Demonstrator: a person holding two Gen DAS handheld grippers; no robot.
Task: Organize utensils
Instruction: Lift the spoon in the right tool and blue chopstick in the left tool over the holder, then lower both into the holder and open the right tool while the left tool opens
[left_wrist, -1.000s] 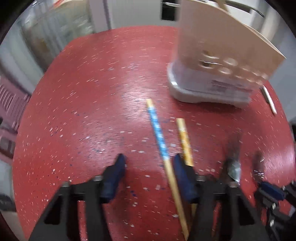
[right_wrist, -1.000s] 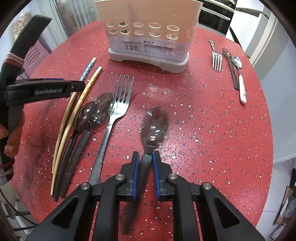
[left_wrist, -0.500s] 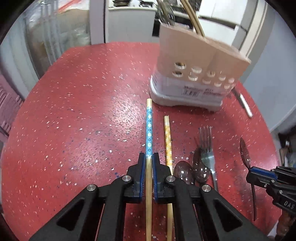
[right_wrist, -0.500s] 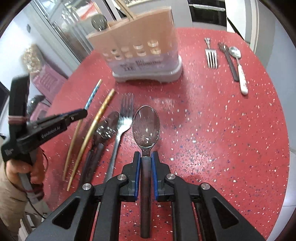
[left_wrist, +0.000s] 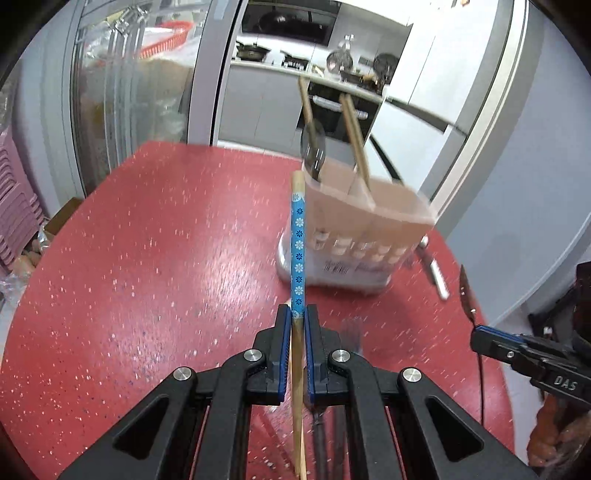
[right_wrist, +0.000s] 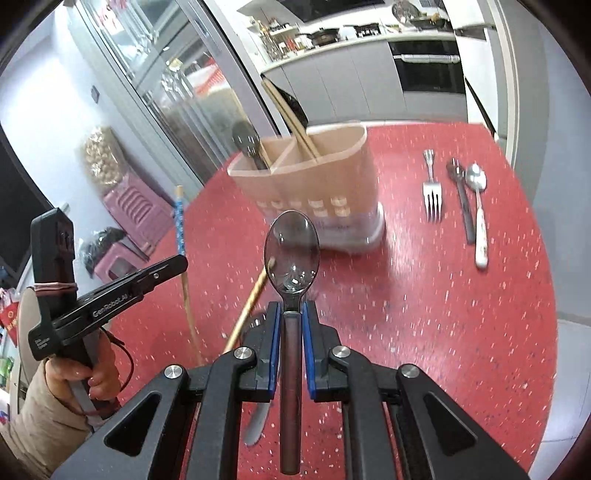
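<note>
Both grippers have risen off the red speckled table (right_wrist: 461, 314) since a second ago, each carrying a utensil that then lay flat near the beige utensil holder (right_wrist: 321, 184); the left jaws were apart then and now grip. That holder stands toward the far side of the table with a dark spoon and two wooden chopsticks already upright in its compartments. The left gripper (left_wrist: 297, 328) is clenched on the blue flowered chopstick (left_wrist: 297, 243), whose tip lifts toward the holder's near left corner. The right gripper (right_wrist: 290, 328) is clamped on the dark-handled spoon (right_wrist: 291, 251), bowl facing the holder's front. Right of the holder lie a fork (right_wrist: 431, 188), a dark spoon (right_wrist: 461, 199) and a white-handled spoon (right_wrist: 478, 206). Another chopstick (right_wrist: 251, 299) lies in front of the holder.
</note>
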